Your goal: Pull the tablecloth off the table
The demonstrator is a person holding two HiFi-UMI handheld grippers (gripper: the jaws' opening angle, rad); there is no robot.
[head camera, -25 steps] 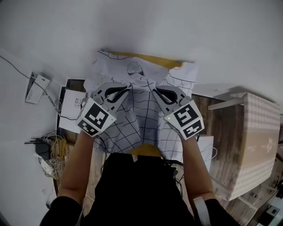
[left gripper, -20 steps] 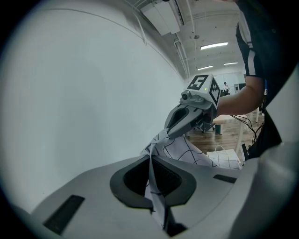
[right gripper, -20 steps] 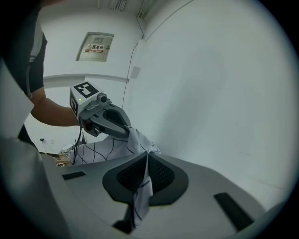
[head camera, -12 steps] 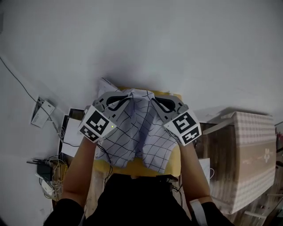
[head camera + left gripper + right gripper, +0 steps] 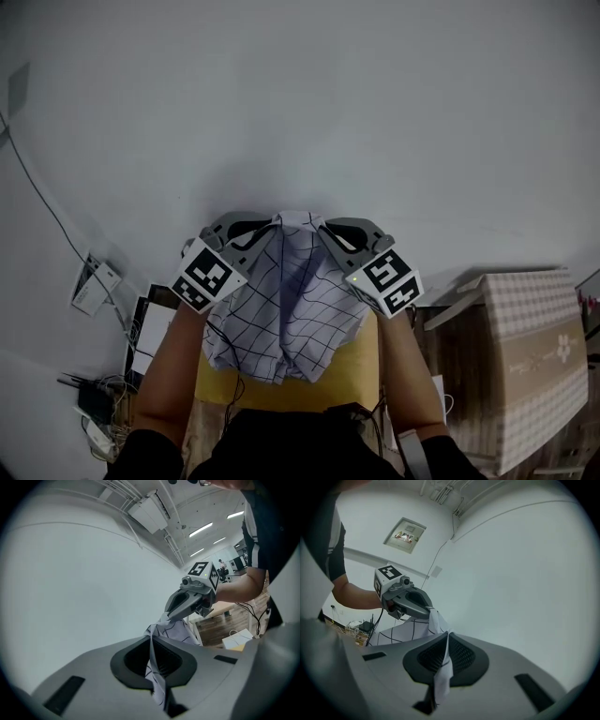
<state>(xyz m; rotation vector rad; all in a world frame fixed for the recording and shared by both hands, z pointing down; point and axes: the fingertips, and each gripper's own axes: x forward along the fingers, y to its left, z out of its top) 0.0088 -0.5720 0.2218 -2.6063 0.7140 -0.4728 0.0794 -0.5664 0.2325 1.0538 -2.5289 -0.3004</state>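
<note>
The white tablecloth (image 5: 291, 309) with thin black grid lines hangs bunched between my two grippers, above the yellow table top (image 5: 352, 370). My left gripper (image 5: 272, 223) is shut on one upper corner of the cloth and my right gripper (image 5: 323, 225) is shut on the other, tips close together. In the left gripper view a strip of the cloth (image 5: 157, 681) runs through the shut jaws of the left gripper (image 5: 151, 639), with the right gripper (image 5: 171, 616) just beyond. The right gripper view shows the same for the right gripper (image 5: 447, 634), pinching the cloth (image 5: 443, 677).
A plain white wall (image 5: 281, 94) fills the view ahead. A checked box (image 5: 530, 356) stands on the wooden floor at the right. Cables and a power strip (image 5: 94, 412) lie on the floor at the left, near a white device (image 5: 94, 281).
Both grippers have risen together with the cloth in them. The cloth has lifted off the table into a hanging bundle, and more of the yellow top shows.
</note>
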